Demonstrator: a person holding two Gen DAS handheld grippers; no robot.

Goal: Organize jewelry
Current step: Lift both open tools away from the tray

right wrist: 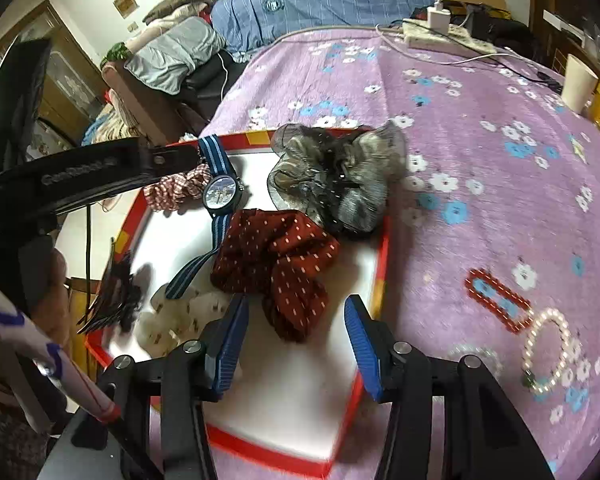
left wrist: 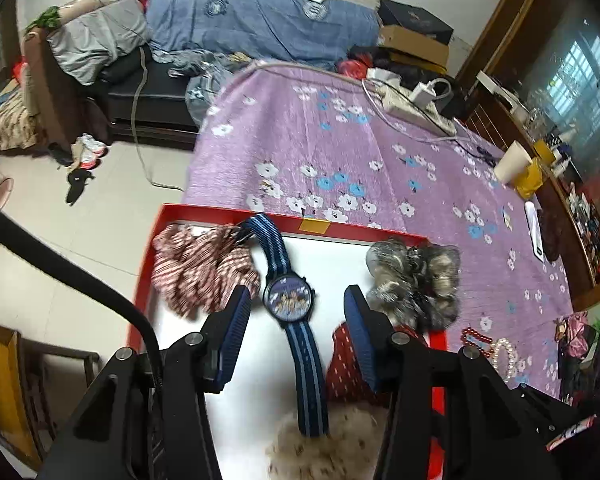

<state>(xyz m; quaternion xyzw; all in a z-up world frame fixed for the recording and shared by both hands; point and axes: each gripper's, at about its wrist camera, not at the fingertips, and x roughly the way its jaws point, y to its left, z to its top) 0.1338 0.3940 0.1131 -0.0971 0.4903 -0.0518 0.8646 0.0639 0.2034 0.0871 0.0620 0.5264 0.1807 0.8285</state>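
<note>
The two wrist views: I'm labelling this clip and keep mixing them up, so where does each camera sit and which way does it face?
Left wrist: on the left gripper, above the red-rimmed white tray, facing the blue-striped wristwatch and the purple floral cloth; its blue-padded fingers show, open.
Right wrist: on the right gripper, over the tray's near end, facing the dark red dotted scrunchie; its open fingers show, plus the left gripper's black body.
Shared: tray, wristwatch, scrunchies, white pearl bracelet.
</note>
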